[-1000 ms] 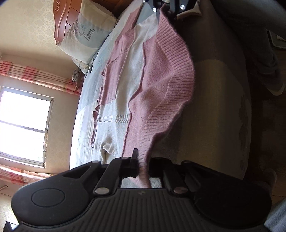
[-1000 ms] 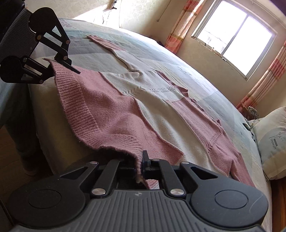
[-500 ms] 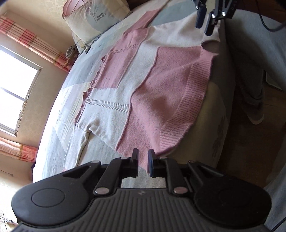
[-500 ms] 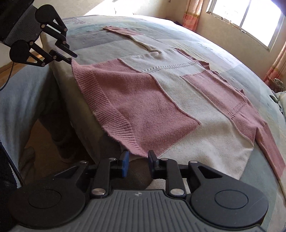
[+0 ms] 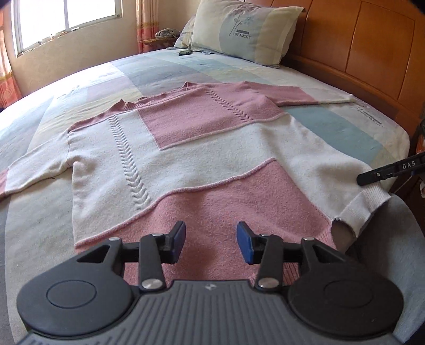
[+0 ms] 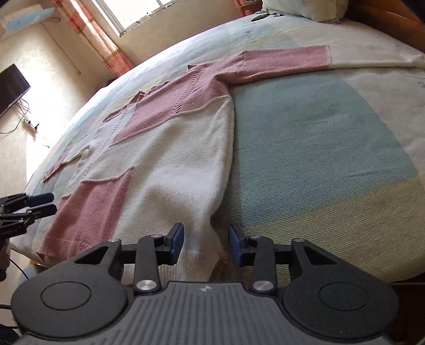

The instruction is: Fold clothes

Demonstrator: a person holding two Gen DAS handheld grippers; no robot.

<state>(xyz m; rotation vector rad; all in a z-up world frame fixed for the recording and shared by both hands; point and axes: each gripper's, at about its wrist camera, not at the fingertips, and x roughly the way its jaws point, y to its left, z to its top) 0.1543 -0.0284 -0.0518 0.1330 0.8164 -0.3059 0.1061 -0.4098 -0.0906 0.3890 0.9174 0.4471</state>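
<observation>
Sweater now lies released on bed, both grippers' fingers spread.

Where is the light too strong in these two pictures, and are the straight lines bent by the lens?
Left wrist view: the window is blown out white; the headboard curves. Right wrist view: glare washes out the wall beside the window, and the bed bulges like a dome. The sweater stays sharp.

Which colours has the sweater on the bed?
Pink and cream blocks on the sweater; left wrist view shows it best.
</observation>
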